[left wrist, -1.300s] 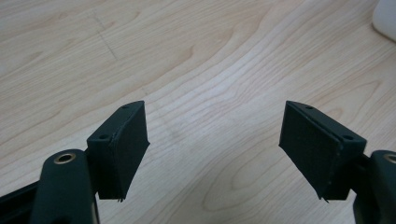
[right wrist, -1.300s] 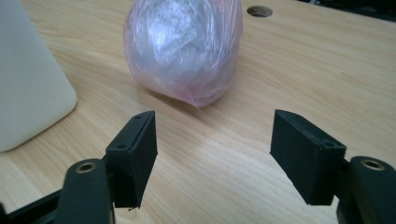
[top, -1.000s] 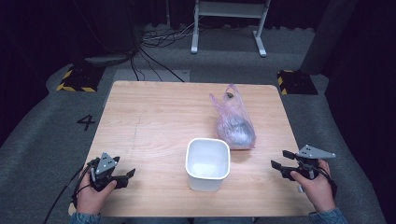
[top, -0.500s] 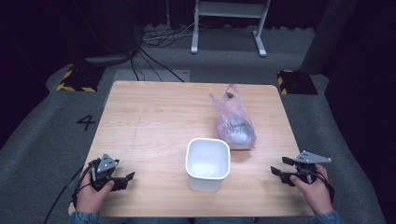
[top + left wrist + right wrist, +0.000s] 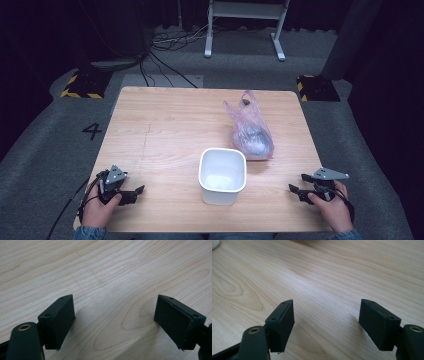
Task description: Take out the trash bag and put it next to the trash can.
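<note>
Nothing started on my end: both jaws apart and empty, left gripper just opened wider, right gripper low at the table edge, bag and white bin untouched.

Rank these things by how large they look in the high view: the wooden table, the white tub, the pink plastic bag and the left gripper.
1. wooden table, by far the largest.
2. pink plastic bag and white tub: they look about alike, the bag longer, the tub squarer, so I do not rank them.
3. left gripper, the smallest.
</note>
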Tool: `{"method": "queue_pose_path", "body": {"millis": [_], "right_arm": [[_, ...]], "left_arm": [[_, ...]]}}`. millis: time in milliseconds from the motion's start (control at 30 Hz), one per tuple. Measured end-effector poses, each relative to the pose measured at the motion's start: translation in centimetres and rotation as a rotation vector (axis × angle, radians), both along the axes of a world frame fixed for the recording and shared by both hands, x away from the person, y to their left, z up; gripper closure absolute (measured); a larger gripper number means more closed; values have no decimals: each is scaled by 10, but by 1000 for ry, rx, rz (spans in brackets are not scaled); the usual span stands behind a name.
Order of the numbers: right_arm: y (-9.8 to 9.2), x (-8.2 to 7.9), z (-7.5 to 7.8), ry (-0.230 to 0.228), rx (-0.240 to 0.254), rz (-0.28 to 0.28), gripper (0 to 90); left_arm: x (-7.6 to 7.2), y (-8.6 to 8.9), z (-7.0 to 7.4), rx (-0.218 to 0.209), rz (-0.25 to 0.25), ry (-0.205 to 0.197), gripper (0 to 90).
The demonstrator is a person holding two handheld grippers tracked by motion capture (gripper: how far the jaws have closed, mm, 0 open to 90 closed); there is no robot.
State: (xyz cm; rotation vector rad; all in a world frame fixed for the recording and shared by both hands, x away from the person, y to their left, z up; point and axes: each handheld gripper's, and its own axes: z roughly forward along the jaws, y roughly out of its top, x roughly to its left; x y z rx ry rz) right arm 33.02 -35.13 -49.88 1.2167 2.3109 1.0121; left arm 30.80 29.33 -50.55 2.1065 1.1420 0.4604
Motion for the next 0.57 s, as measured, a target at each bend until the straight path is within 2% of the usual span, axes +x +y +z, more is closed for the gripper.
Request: {"method": "queue_pose_path", "body": {"millis": [200,400,567], "right_arm": [[4,0,-5,-33,-11,-13,260],[7,3,-6,-23,-30,-17,151],[7,4,-6,-22,-31,-20,147]], "left_arm": [[1,0,0,-3,-6,4,151],[0,0,0,3,1,-1,149],[0,-1,-1,3,4,-2,148]]}}
